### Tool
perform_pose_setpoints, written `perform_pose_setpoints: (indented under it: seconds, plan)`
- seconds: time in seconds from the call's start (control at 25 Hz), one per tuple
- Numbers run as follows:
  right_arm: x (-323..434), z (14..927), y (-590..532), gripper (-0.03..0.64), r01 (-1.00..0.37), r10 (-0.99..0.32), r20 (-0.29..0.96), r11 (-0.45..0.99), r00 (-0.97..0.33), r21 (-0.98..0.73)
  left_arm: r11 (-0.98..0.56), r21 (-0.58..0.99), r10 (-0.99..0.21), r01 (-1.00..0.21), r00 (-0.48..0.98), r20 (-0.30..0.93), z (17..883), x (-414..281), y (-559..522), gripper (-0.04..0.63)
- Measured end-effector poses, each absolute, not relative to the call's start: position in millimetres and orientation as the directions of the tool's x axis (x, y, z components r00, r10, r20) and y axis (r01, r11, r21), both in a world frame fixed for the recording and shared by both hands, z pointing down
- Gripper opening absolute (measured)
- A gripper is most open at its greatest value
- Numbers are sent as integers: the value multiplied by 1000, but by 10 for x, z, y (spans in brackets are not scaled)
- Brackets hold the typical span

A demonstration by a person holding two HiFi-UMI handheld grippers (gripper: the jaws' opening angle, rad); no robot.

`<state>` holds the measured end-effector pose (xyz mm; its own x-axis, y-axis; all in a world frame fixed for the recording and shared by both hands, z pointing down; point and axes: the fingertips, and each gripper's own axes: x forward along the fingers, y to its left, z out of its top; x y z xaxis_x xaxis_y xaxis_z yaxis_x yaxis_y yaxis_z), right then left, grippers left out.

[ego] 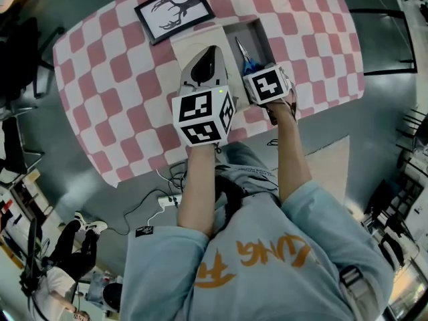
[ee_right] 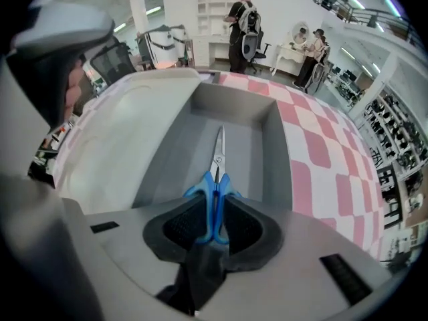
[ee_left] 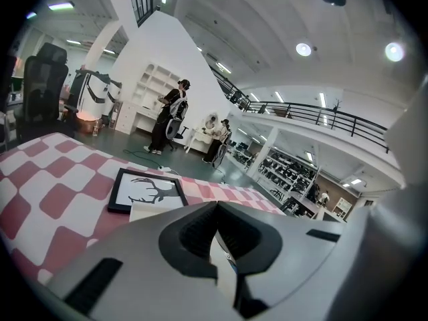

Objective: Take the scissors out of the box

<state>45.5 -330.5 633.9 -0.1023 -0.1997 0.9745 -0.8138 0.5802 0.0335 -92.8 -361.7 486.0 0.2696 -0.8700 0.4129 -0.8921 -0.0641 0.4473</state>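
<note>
As scissors (ee_right: 215,179) lay low in the box (ee_right: 277,139), my right gripper (ee_right: 214,212) clamped their handles; left gripper (ee_left: 215,209) idled, jaws together.

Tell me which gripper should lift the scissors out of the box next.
Right. The right gripper has the scissors by their blue handles, clamped between its jaws inside the grey box, so it only needs to rise. The left gripper is shut, empty and off to the side of the scissors.

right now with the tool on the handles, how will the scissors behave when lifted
Likely stiff and light: the scissors are slim metal and plastic. Held only at the handles by the right tool, the blades may pivot downward.
</note>
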Motion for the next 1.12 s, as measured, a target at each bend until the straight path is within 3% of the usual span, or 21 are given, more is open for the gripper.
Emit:
perform_pose_setpoints:
  seconds: [0.36, 0.88, 1.12]
  plan:
    - [426, 5954, -3463, 81, -845, -386, 840, 515, -381, -147, 3, 427, -885, -904, 196, 422, 4849, -891, -3409, 17]
    - [648, 5005, -3290, 83, -773, -543, 586, 580, -602, -256, 18, 381, -919, -924, 135, 370, 4488, -511, -3069, 17]
    - [852, 4621, -3250, 83, -750, -587, 495, 615, -641, -242, 27, 344, -936, -938, 98, 338, 4300, -376, -2931, 17]
